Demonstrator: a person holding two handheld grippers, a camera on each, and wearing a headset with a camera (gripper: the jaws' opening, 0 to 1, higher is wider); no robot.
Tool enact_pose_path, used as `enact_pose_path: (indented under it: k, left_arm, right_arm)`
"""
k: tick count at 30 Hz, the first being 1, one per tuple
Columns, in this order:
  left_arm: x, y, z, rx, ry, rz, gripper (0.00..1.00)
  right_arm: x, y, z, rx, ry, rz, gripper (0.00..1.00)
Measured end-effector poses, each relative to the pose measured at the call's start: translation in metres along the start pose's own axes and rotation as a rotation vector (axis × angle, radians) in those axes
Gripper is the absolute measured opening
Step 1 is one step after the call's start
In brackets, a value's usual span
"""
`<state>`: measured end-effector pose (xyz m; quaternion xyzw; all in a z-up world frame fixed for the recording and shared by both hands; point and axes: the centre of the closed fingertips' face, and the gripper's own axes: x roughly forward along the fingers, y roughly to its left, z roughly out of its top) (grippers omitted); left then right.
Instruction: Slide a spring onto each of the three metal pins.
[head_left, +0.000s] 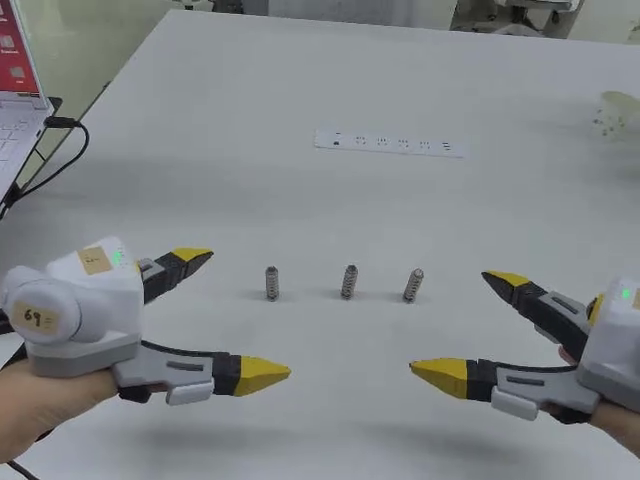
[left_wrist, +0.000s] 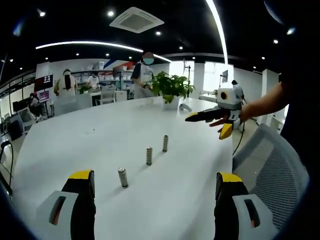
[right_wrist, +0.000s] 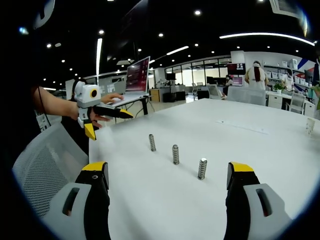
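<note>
"Yellow tips spread wide on the left claw (head_left: 245, 313), and it has hold of nothing. It hangs just above the surface (head_left: 330, 190), carried by the person's left hand (head_left: 45, 400)."

"And the other one?"

"The right claw (head_left: 451, 323) mirrors it: jaws fully parted, empty, tips pointing inward. The two claws face each other across a gap, and the pins stand between them, a little farther from the person."

"How do the pins stand?"

"In a row on the white surface, apart from both claws. The left pin (head_left: 272, 284) and the middle pin (head_left: 349, 282) stand upright; the right pin (head_left: 413, 286) leans slightly. Each has a spring (head_left: 349, 288) coiled around its shaft. In the right gripper view, the nearest one shows a rounded metal cap above the coils."

"What lies beyond the row?"

"A white power strip (head_left: 390, 143) lies flat farther back. A laptop (head_left: 12, 100) sits at the far left edge, with a black cable (head_left: 65, 140) looping beside it. The left gripper view has a potted plant (left_wrist: 171, 86) at the surface's far end and a mesh chair (left_wrist: 280, 175) just beside the near edge — people stand in the office behind."
</note>
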<state>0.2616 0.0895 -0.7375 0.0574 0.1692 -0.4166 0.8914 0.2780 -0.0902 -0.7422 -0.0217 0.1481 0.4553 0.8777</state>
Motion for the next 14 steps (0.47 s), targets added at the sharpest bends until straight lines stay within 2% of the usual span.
enact_pose_path:
  k: [8,14]
  left_arm:
    - [-0.0022,0.0019,0.0016,-0.014,-0.013,0.015,0.99]
    - [-0.0056,0.0060,-0.0027,-0.021,-0.008,0.035,0.99]
  right_arm:
    - [-0.0039,0.0011,-0.0085,-0.026,0.032,-0.003,0.99]
    - [-0.0022,-0.0007,-0.0094,-0.002,0.035,-0.015,0.99]
